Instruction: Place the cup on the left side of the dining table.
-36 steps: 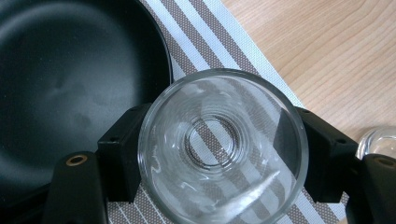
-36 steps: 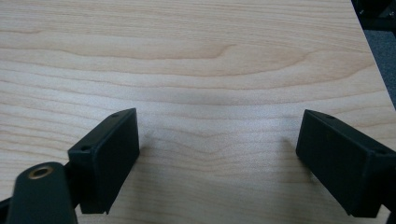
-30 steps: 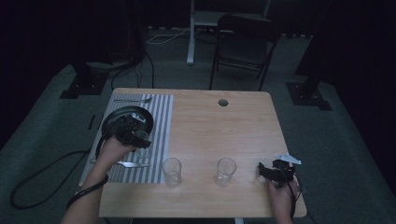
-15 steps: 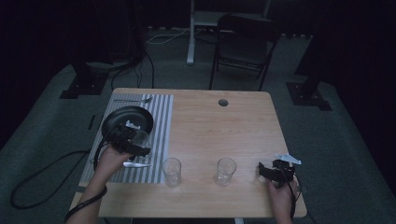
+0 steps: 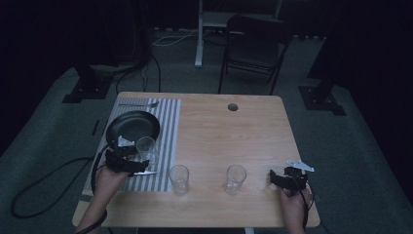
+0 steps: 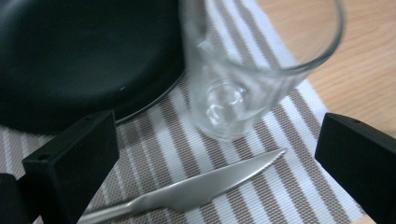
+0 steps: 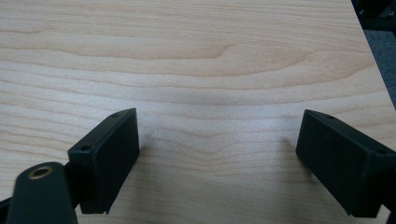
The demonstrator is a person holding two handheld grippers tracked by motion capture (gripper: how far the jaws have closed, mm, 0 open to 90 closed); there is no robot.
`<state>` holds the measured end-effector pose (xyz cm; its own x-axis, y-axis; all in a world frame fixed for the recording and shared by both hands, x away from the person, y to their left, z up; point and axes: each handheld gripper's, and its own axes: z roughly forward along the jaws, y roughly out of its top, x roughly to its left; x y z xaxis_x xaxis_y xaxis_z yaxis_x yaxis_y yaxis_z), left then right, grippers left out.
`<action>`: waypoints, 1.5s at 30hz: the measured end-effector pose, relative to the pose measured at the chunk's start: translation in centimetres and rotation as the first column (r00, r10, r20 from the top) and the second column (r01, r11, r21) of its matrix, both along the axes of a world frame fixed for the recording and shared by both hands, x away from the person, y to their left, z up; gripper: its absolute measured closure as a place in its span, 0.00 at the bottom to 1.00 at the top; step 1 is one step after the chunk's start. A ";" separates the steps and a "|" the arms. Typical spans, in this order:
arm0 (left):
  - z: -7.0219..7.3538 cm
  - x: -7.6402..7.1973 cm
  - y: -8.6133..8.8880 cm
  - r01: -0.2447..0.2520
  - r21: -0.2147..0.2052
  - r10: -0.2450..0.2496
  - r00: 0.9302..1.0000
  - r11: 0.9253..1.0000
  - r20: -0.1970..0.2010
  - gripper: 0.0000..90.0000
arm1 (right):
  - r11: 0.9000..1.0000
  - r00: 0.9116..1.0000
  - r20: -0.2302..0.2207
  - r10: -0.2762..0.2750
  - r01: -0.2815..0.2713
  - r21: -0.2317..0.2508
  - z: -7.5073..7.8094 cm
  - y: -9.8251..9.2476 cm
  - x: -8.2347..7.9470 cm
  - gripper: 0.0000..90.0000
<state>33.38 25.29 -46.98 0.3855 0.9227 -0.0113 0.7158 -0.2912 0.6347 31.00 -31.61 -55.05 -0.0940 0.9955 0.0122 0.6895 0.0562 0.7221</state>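
Wood-grain table (image 5: pixel 234 141) carried everything; a striped placemat (image 5: pixel 168 126) covered its left part. Black plate (image 5: pixel 132 126) sat mid-mat, fork (image 5: pixel 139 104) along the far edge, knife (image 5: pixel 144 172) at the near edge. That reads as a place setting, probably the job in hand.

One glass (image 5: pixel 146 147) stood on the mat just right of and nearer than the plate, the usual drink spot. Two more glasses (image 5: pixel 178 179) (image 5: pixel 235 179) stood on bare wood near the front edge, likely waiting their turn.

Left gripper (image 5: pixel 127 160) sat just short of the mat glass, jaws wide apart, holding nothing. Right gripper (image 5: pixel 285 178) rested low over bare table at the near right, jaws also spread and empty, apparently parked.

Left gripper view added what the high view couldn't: the glass (image 6: pixel 243 74) stood beyond the jaws, untouched, base close beside the plate (image 6: pixel 79 56) rim, with the knife (image 6: pixel 196 189) blade lying across in front of it. Right gripper view showed plain wood between the jaws.
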 end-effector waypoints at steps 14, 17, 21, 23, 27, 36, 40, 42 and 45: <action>-2.9 -2.9 2.7 -0.094 -0.032 0.096 0.995 0.995 0.039 0.00 | 1.000 1.000 -0.001 -0.001 0.001 0.000 0.0 0.0 0.0 0.14; -3.5 -3.3 3.0 -0.107 -0.032 0.108 0.993 0.994 0.036 0.00 | 1.000 1.000 -0.001 -0.002 0.002 0.001 0.0 0.0 0.0 0.14; -4.9 -3.8 3.8 -0.153 -0.025 0.153 0.988 0.988 0.019 0.00 | 1.000 1.000 -0.001 -0.001 0.001 0.001 0.0 0.0 0.0 0.14; -5.4 -4.0 4.1 -0.160 -0.010 0.160 0.987 0.987 0.030 0.00 | 1.000 1.000 -0.001 -0.001 0.001 0.001 0.0 0.0 0.0 0.14; -6.1 -4.4 4.5 -0.193 0.021 0.192 0.981 0.981 0.034 0.00 | 1.000 1.000 -0.001 -0.001 0.001 0.001 0.0 0.0 0.0 0.14; -6.9 -5.2 5.4 -0.232 0.009 0.231 0.971 0.973 0.058 0.00 | 1.000 1.000 -0.001 -0.001 0.001 0.001 0.0 0.0 0.0 0.14; -7.4 -5.7 5.8 -0.255 0.009 0.254 0.965 0.967 0.066 0.00 | 1.000 1.000 -0.001 -0.001 0.001 0.001 0.0 0.0 0.0 0.14; -7.5 -5.8 5.9 -0.256 0.008 0.255 0.964 0.967 0.075 0.00 | 1.000 1.000 -0.001 -0.001 0.001 0.001 0.0 0.0 0.0 0.14; -7.6 -5.9 6.1 -0.263 0.008 0.261 0.962 0.965 0.078 0.00 | 1.000 1.000 -0.001 -0.001 0.001 0.001 0.0 0.0 0.0 0.14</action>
